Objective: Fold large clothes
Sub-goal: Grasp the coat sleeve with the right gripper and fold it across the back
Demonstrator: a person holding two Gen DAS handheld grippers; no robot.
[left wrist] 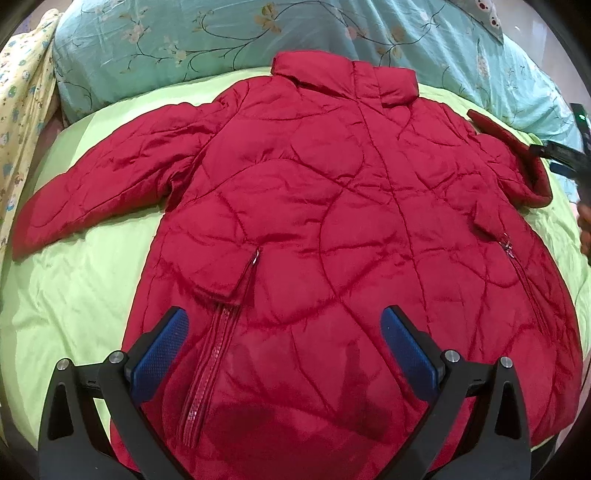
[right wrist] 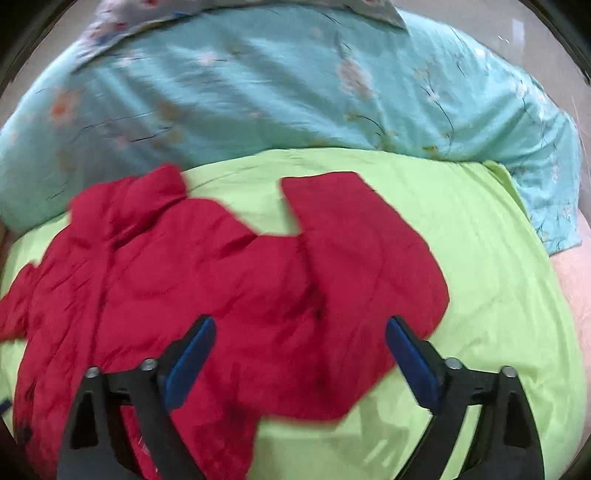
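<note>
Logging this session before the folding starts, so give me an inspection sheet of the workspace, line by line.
Surface: green sheet on a bed, wrinkled.
Job's things: red quilted jacket spread front up, collar at the far end; one sleeve stretched out flat, the other sleeve bent upward with its cuff raised.
Clutter: teal floral quilt bunched past the collar; yellow printed cloth at the edge.
Grippers: left gripper open above the hem; right gripper open over the bent sleeve, holding nothing; that view is blurred.
Cables: nothing seen.
Surroundings: pale floor beyond the bed.
</note>
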